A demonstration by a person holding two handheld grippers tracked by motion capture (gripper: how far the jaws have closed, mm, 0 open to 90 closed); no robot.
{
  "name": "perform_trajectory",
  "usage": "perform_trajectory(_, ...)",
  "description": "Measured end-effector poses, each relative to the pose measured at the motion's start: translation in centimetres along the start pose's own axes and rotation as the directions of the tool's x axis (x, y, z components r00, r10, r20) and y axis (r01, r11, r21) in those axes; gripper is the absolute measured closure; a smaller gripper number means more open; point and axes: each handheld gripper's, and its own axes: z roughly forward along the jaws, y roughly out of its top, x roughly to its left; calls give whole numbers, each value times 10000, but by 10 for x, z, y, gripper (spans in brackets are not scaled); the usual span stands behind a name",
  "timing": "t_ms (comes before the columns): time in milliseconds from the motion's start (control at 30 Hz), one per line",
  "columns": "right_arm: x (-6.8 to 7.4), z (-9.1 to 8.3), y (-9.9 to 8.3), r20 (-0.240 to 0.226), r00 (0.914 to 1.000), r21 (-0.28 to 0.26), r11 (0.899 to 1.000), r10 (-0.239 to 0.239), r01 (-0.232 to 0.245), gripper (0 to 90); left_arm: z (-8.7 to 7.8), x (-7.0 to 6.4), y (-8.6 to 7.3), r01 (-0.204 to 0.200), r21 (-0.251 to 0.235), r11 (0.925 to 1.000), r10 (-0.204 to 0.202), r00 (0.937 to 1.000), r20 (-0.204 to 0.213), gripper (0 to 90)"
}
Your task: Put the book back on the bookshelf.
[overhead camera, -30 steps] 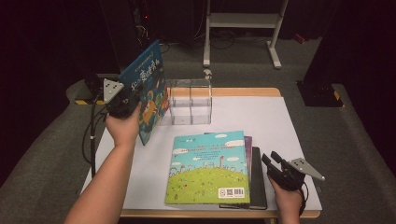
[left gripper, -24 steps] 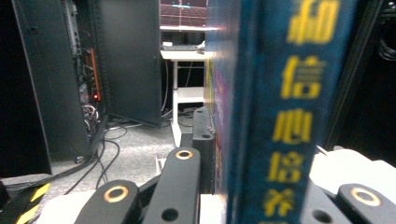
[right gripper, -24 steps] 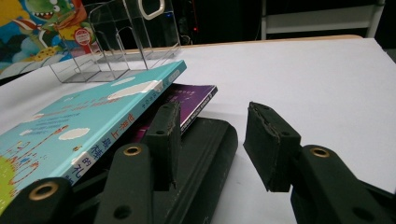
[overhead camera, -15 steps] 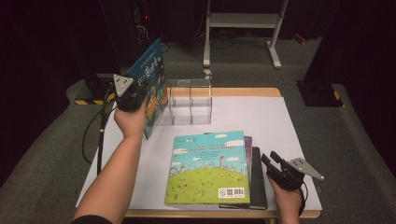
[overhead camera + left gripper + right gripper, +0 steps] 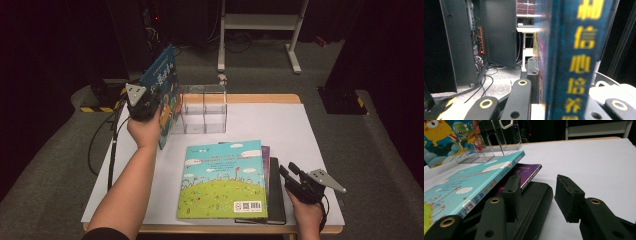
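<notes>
Your left hand-held gripper (image 5: 142,102) has its jaws clamped on the dark blue picture book with yellow lettering (image 5: 164,87), holding it upright in the air just left of the clear acrylic divider rack (image 5: 202,107) at the back of the desk (image 5: 300,135). In the left gripper view the book's cover (image 5: 574,60) stands between the jaws, so the grip sits at the book's edge only.

Risks, as judgement: the book is tall and pinched low, so it could swing or slip out if you tilt it fast. Its lower corner hangs close to the rack's left wall; coming in crooked would knock or shove the light rack backward toward the desk's rear edge. The slots look narrow, so line the book up parallel with the dividers first.

Your right hand-held gripper (image 5: 300,182) rests near the front right of the desk, jaws about half open, holding nothing, just beside the black book (image 5: 536,195) at the bottom of the stack under the light blue and green picture book (image 5: 222,182) and the purple book (image 5: 527,170).

Room: wide bare white surface to the right of the rack and stack. The left side is tight, with the cable and desk edge near.
</notes>
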Motion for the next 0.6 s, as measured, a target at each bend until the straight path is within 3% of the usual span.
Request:
perform_trajectory(367, 1, 1, 0, -81, 10000, 17, 10000, -2, 2, 549, -14, -1, -15, -60, 52, 10000, 60, 9999, 160, 812)
perform_trajectory(500, 3, 1, 0, -93, 9999, 6, 10000, -50, 50, 549, -18, 1, -19, 125, 302, 9995, -145, 9978, 642, 767)
perform_trajectory(600, 4, 1, 0, -91, 9999, 11, 10000, -70, 70, 549, -19, 3, -17, -22, 694, 9976, -44, 9955, 948, 707)
